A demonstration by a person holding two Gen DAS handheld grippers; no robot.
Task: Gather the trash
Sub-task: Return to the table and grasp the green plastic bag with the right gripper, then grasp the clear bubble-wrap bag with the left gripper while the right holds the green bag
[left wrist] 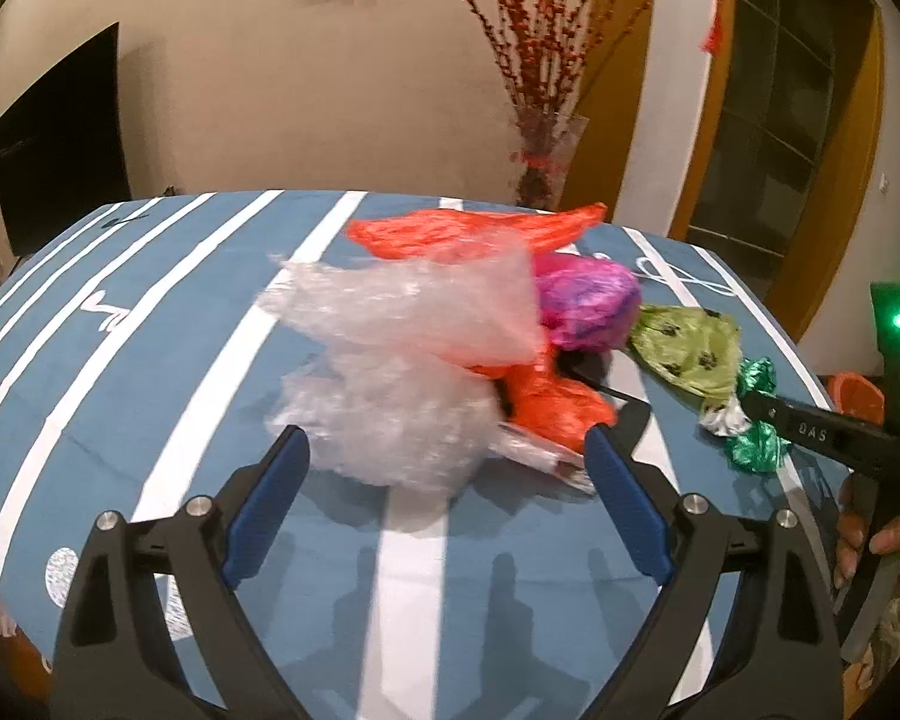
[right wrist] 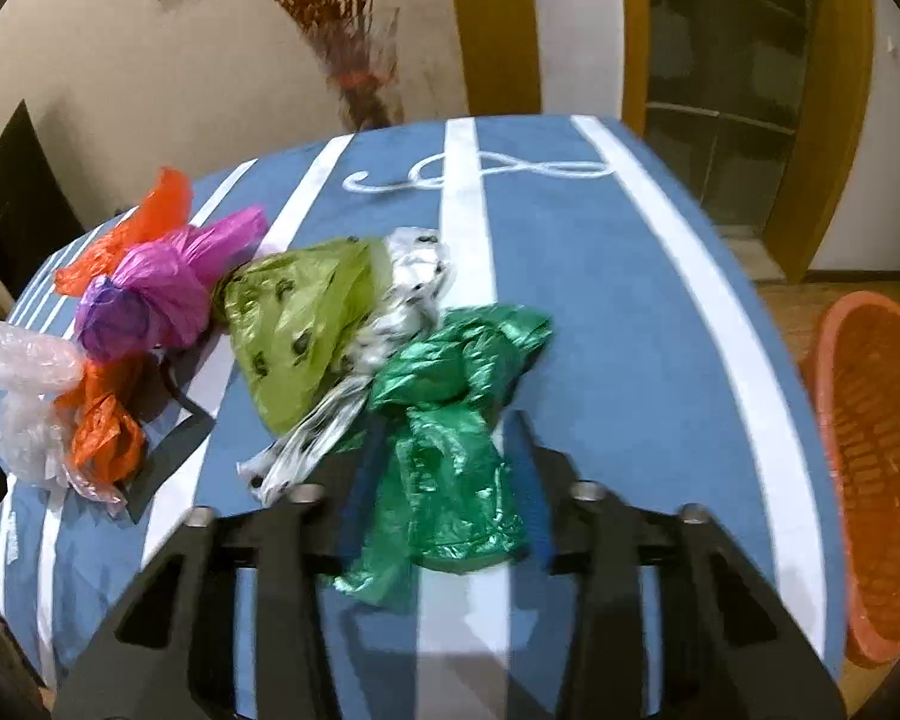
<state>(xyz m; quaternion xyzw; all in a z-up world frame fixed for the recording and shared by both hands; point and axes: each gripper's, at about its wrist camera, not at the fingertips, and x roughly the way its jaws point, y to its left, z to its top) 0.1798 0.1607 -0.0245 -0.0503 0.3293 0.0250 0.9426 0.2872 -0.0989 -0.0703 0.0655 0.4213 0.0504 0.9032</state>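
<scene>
My right hand-held gripper [right wrist: 450, 468] has the crumpled green foil bag [right wrist: 450, 414] between its narrowed fingers at the near edge of the desk [right wrist: 600, 276] — I judge the bite should take the thick middle, not a loose flap, before I carry it to the orange basket [right wrist: 876, 468] on the floor to the right. My left hand-held gripper [left wrist: 447, 444] stands wide around the clear plastic wad [left wrist: 390, 414] — not yet pressing — so I'd close only once the fingers straddle its bulk.
</scene>
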